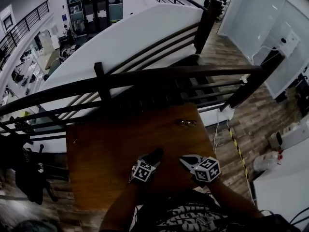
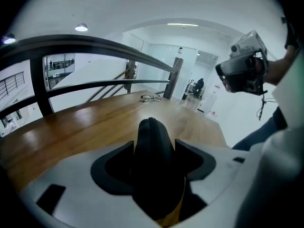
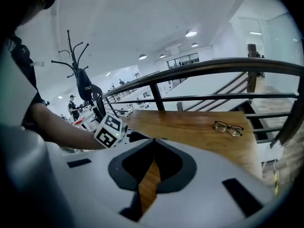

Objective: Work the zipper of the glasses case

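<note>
Left: the left gripper [image 1: 150, 160] stood with its jaws well apart yet clamped on the glasses case [image 2: 152, 133], pads pressing its two flanks. The case sat between the jaws and projected ahead of them, over the near part of the wooden table [image 1: 111, 144].

Centre: the case's long axis ran along the gripper's own pointing line. Its rounded free end faced forward and away from the holder. A fine ridge along the upper edge was probably the zipper seam, though the dim view showed no pull.

Right: the right gripper [image 1: 188, 161] lay just beside the left one with its jaws fully together and holding nothing; only table showed through the slit.

Far ahead of both grippers lay a pair of glasses [image 1: 186, 123], well apart from the case.

To do the step well, the left grip should hold the case steady with the seam turned toward the right gripper. The right jaws must part, pinch the pull alone, and draw along the seam, not across it.
</note>
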The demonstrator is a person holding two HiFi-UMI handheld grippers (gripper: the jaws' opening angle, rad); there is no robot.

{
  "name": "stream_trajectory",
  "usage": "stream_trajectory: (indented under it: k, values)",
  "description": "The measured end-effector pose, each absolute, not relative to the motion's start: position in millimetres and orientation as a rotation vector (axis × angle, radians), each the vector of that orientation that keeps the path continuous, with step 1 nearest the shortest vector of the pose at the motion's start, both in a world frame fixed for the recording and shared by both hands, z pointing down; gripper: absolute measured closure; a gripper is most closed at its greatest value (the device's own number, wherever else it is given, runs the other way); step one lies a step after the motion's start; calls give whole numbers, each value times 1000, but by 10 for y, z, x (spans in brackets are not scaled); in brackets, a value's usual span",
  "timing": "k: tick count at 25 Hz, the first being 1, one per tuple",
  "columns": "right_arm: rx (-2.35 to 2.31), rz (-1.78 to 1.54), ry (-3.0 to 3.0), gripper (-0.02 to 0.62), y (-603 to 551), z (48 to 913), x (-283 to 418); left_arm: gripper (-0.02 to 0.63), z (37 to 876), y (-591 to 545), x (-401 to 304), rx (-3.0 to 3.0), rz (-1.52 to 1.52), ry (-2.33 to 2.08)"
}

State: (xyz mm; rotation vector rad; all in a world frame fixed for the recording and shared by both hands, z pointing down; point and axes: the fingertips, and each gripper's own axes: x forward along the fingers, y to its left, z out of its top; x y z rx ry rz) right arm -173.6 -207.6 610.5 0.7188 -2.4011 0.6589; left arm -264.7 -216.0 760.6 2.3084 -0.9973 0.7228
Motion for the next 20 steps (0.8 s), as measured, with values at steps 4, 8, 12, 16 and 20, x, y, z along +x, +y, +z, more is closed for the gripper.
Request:
stream_trajectory:
  k: [4,8,12,16,20]
  values:
    - [761,693,-2425,595,-2017,6113,-1584,330,7887,-2043,-2682,2223,777,-1018]
    - [689,690,-2468,595,-1960,6090,-1538,330,7756,-2059,-2759,2217,724,-1142]
    - [641,652,-2507,595,-1943,5966,-1336,330,7153,-2026,-2795,2207,560,-1346]
    - [619,491,-2662,595,-2116,5435,-1268,334,6103,-1977,-2892,2233,292,-1633]
    - [611,277,-2828,595,-2247,4811,-1179,461,4945,-1777,-2757,2245,30,-1903]
